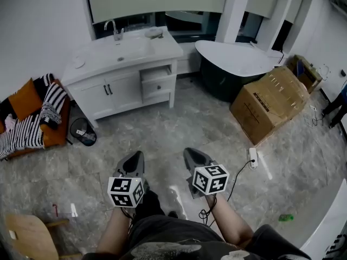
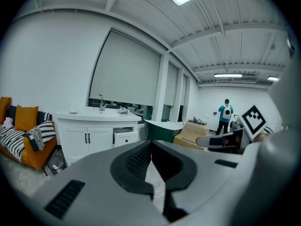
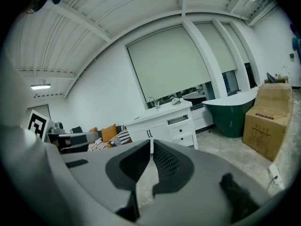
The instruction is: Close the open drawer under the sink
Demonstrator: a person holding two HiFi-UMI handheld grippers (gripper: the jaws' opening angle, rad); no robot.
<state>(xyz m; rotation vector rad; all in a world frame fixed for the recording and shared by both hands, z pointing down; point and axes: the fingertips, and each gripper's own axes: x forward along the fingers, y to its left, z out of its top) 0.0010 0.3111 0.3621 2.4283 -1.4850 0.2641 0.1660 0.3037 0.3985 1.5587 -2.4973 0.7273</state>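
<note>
The white sink cabinet (image 1: 122, 64) stands against the far wall, with a tap on top. Its upper right drawer (image 1: 158, 73) is pulled out a little; the drawer below it is closed. The open drawer also shows in the left gripper view (image 2: 125, 134) and in the right gripper view (image 3: 178, 120). Both grippers are held low and near me, far from the cabinet across bare floor. My left gripper (image 1: 139, 156) (image 2: 151, 144) is shut with nothing in it. My right gripper (image 1: 190, 153) (image 3: 151, 142) is likewise shut and empty.
An orange sofa with striped blankets (image 1: 32, 118) and a black bin (image 1: 83, 132) stand left of the cabinet. Right of it are a dark green bathtub (image 1: 233, 64) and a cardboard box (image 1: 274, 102). A power strip (image 1: 252, 157) lies on the floor. A person (image 2: 226, 114) stands far off.
</note>
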